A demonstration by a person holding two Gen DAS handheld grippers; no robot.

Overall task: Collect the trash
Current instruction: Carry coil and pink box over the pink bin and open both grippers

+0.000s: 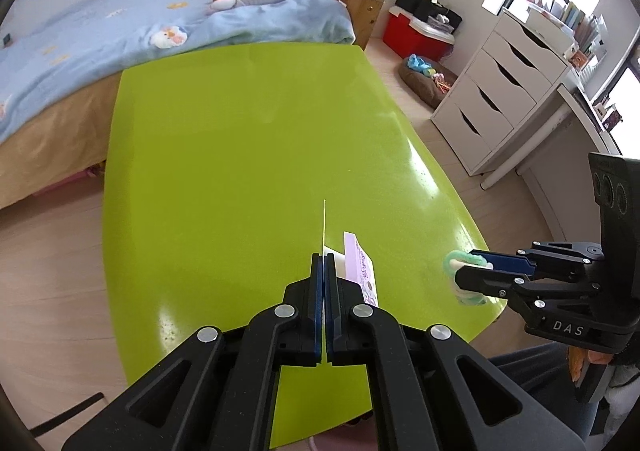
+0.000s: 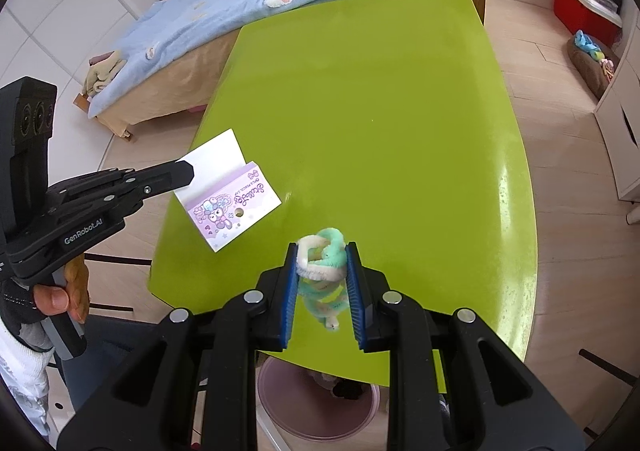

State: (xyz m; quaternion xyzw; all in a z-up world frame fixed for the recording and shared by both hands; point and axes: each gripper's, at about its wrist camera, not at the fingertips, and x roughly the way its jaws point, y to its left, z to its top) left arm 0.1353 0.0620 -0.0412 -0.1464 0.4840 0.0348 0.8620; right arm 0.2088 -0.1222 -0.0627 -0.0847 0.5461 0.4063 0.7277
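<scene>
Looking along the left gripper, its fingers press flat together on a thin white card flap, and a purple printed packet hangs from it just above the near part of the green table. The paper looks light, stiff and easy to crease, so the pinch on the flap seems sound. To the right of the table's near edge, the right gripper holds a fuzzy green-and-white wire bundle.

From the right wrist, that gripper's fingers stand narrow around the soft, springy bundle, squeezing its middle. Below the table's near edge sits a pink bin, and the way down to it looks open.
</scene>
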